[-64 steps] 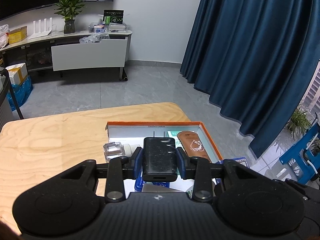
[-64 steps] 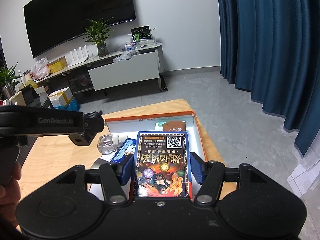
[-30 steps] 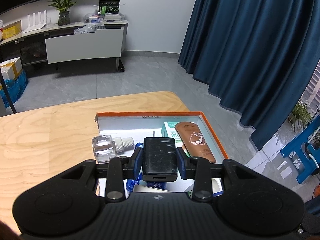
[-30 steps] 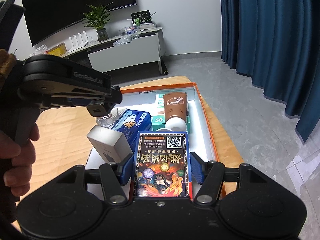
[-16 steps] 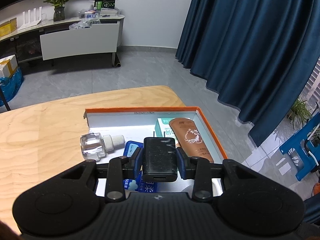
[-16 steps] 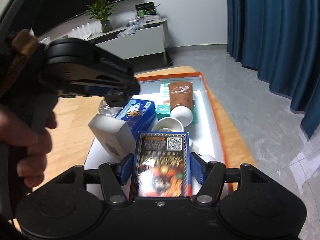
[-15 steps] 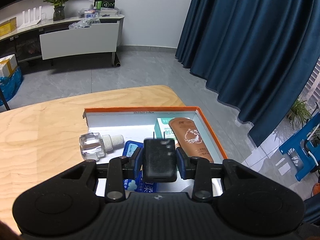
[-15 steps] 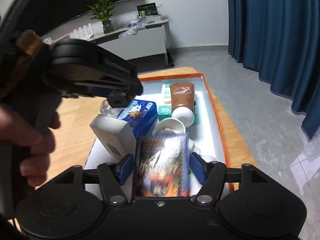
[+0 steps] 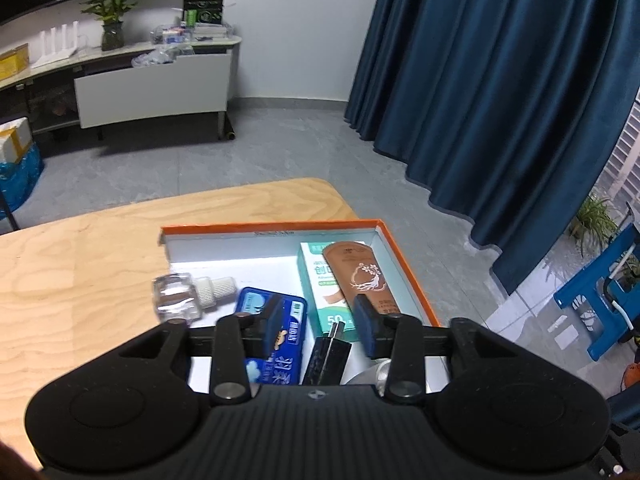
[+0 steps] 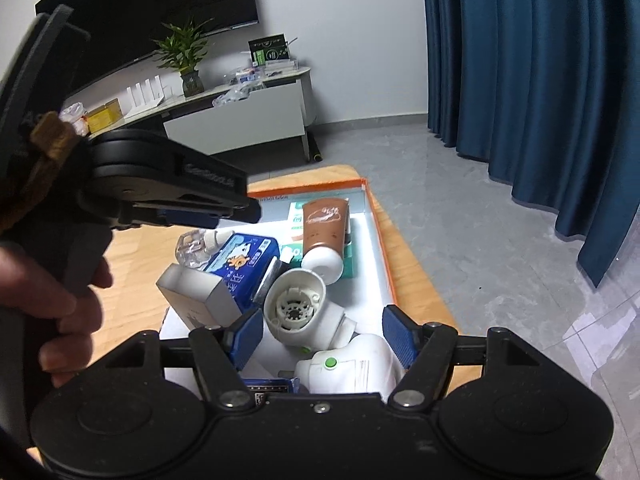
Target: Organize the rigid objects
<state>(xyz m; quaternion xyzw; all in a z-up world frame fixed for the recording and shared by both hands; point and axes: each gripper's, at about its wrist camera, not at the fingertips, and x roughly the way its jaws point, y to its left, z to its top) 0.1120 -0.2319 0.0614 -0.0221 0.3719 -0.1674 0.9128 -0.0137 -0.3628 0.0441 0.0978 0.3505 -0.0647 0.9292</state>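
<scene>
Over the orange-rimmed white box, the jaws of my left gripper are opening. The black device they held stands on edge below them, free of the pads, beside a blue tissue pack. The jaws of my right gripper are opening too, with nothing between the pads. Only a sliver of the picture-card box shows under its body, next to a white plug device. The left gripper reaches in from the left in the right wrist view, held by a hand.
Inside the box lie a brown tube on a green-white carton, a round white part and a grey carton. A clear bottle leans on the box's left edge. The wooden table extends left; floor and blue curtains lie beyond.
Both grippers have opened. The black device has dropped out of the left jaws into the box, and the picture-card box has slid down out of the right jaws.
</scene>
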